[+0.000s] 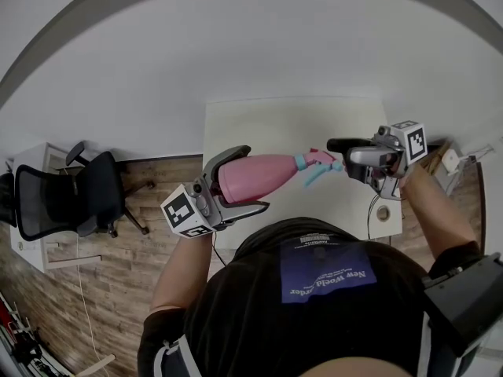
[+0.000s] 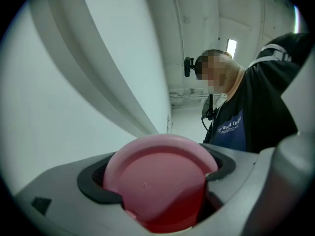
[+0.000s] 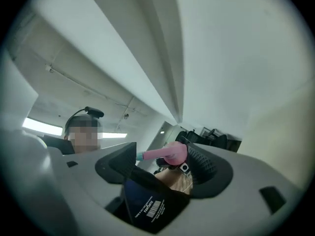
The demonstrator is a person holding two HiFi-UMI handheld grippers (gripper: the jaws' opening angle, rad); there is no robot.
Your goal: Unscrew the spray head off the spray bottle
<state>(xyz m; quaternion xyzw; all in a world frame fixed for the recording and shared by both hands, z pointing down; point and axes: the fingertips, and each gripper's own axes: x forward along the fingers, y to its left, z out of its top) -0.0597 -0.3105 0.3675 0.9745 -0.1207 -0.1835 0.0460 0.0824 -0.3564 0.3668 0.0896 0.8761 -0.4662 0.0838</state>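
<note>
The left gripper (image 1: 245,179) clamps the spray bottle (image 1: 266,175): light, smooth plastic, likely to twist. The right gripper (image 1: 350,159), 2 jaws apart, should take the spray head (image 1: 317,163) at its collar.

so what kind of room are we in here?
Probably an office or a lab workroom. There is a white desk, a black mesh office chair beside it, and a wood-plank floor.
</note>
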